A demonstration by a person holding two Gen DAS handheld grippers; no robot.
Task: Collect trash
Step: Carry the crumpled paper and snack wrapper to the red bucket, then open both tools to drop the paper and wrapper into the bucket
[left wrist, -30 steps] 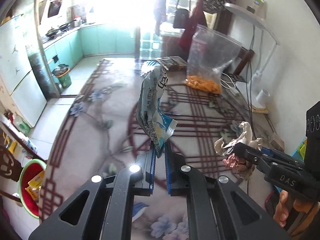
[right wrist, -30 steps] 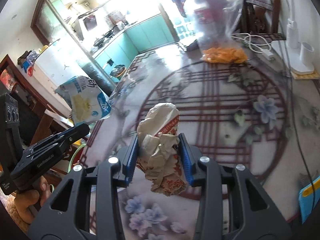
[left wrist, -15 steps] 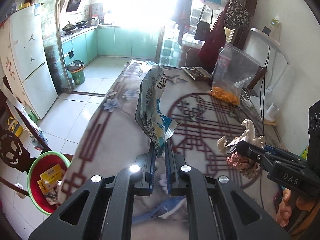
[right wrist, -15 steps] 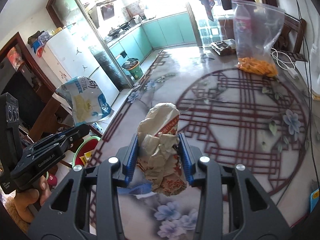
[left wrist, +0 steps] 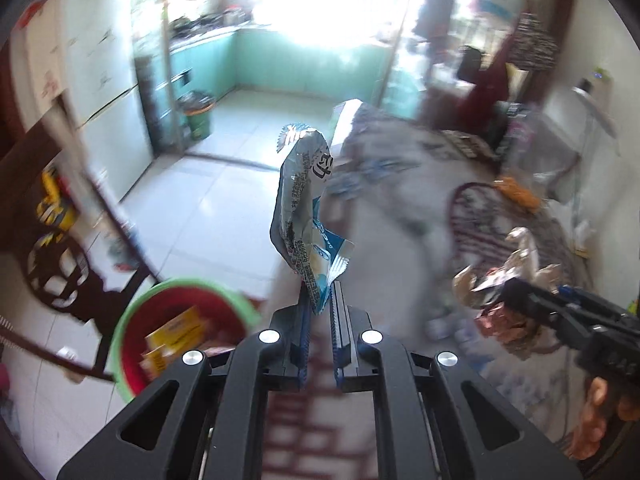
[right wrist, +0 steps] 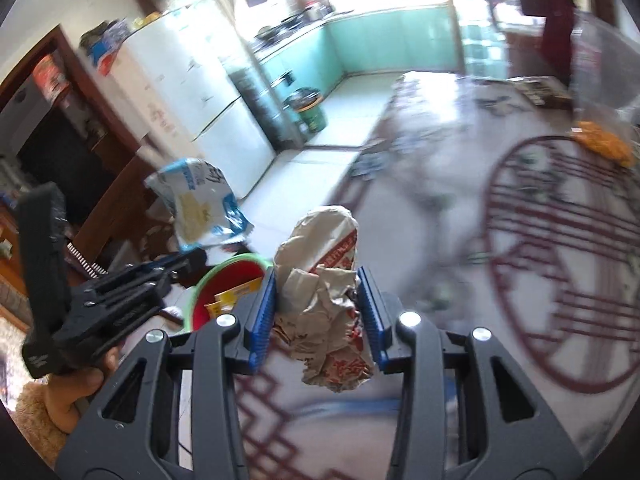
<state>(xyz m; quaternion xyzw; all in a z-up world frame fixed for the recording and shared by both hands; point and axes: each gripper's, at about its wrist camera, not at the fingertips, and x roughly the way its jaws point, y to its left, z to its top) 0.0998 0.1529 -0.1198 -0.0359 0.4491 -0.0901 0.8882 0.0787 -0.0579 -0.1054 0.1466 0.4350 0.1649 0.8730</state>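
Since a second ago both views have swung off the table centre toward its edge; the bin [left wrist: 188, 320] beside the table now sits much closer in frame. Snack bag [left wrist: 306, 216] stands up from the left gripper [left wrist: 320, 308], jaws nearly shut, pinching its bottom corner. Crumpled paper wrapper [right wrist: 320, 280] is clamped mid-width in the right gripper [right wrist: 316, 312]. Step: carry to the bin, not yet over it. Next: get each load above the rim, then open. Table [right wrist: 520, 320] edge and a dark chair [left wrist: 60, 272] flank the bin; floor beyond is open.
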